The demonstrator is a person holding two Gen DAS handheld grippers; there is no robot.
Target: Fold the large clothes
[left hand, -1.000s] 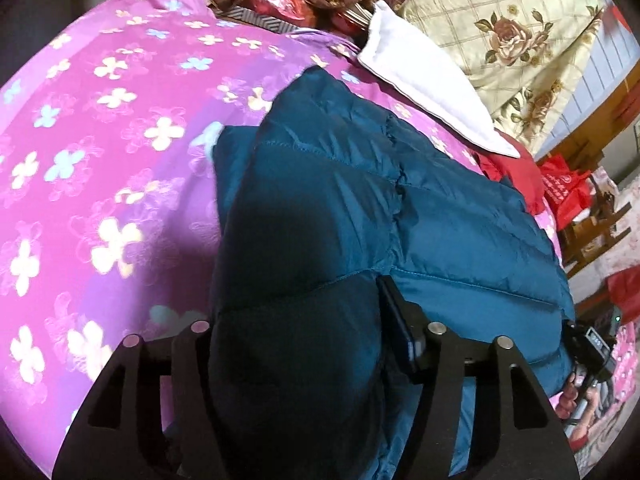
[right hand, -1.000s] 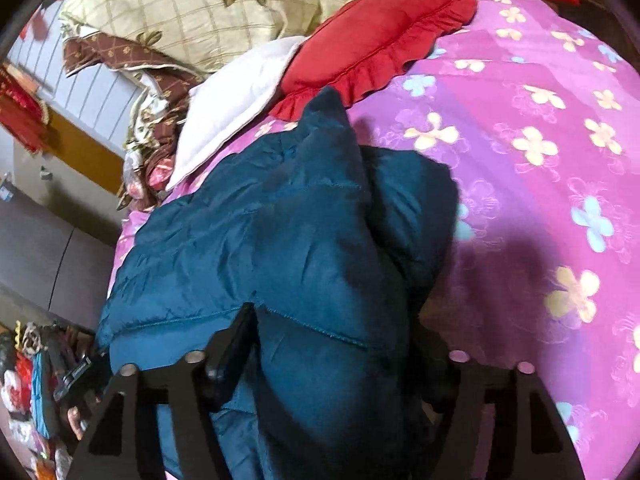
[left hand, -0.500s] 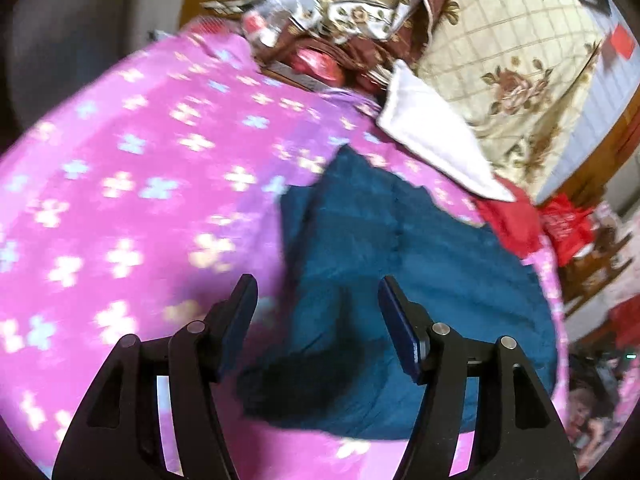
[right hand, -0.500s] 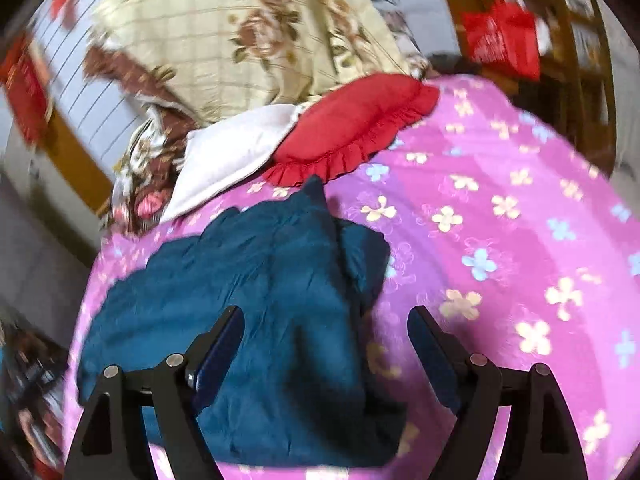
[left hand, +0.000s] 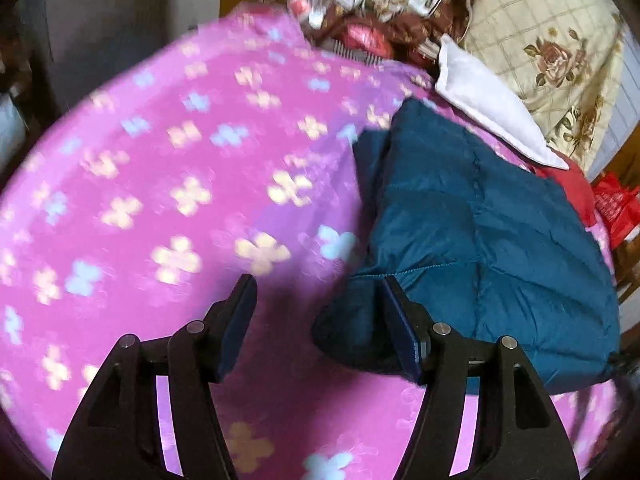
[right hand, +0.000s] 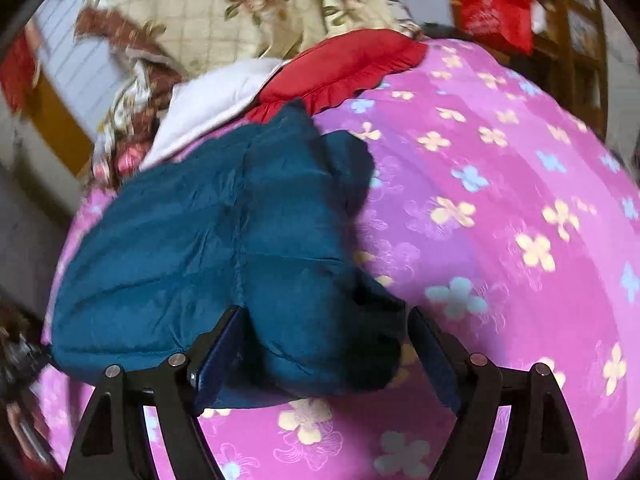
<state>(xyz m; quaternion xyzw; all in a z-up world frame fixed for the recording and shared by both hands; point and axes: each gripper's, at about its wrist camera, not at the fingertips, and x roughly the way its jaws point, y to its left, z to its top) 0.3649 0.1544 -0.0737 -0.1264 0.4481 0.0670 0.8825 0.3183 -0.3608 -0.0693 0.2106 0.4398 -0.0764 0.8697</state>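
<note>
A teal quilted jacket (left hand: 480,232) lies folded in a thick bundle on the pink flowered bedspread (left hand: 160,200). My left gripper (left hand: 316,284) hovers open just off the bundle's near left corner, its right finger next to the cloth and only bedspread between the pads. In the right wrist view the jacket (right hand: 200,240) fills the left half. My right gripper (right hand: 326,312) stands wide open above the bundle's near right corner, and neither pad presses on it.
A white pillow (left hand: 488,104), a red ruffled cushion (right hand: 344,64) and a cream rose-patterned quilt (left hand: 552,48) crowd the head of the bed behind the jacket. A red bag (right hand: 496,12) hangs by wooden furniture beyond. Bare bedspread (right hand: 500,220) stretches away from the jacket.
Both grippers held folds of the jacket a second ago. They have let go, opened and drawn back and up, and the jacket now rests folded on the bed.
</note>
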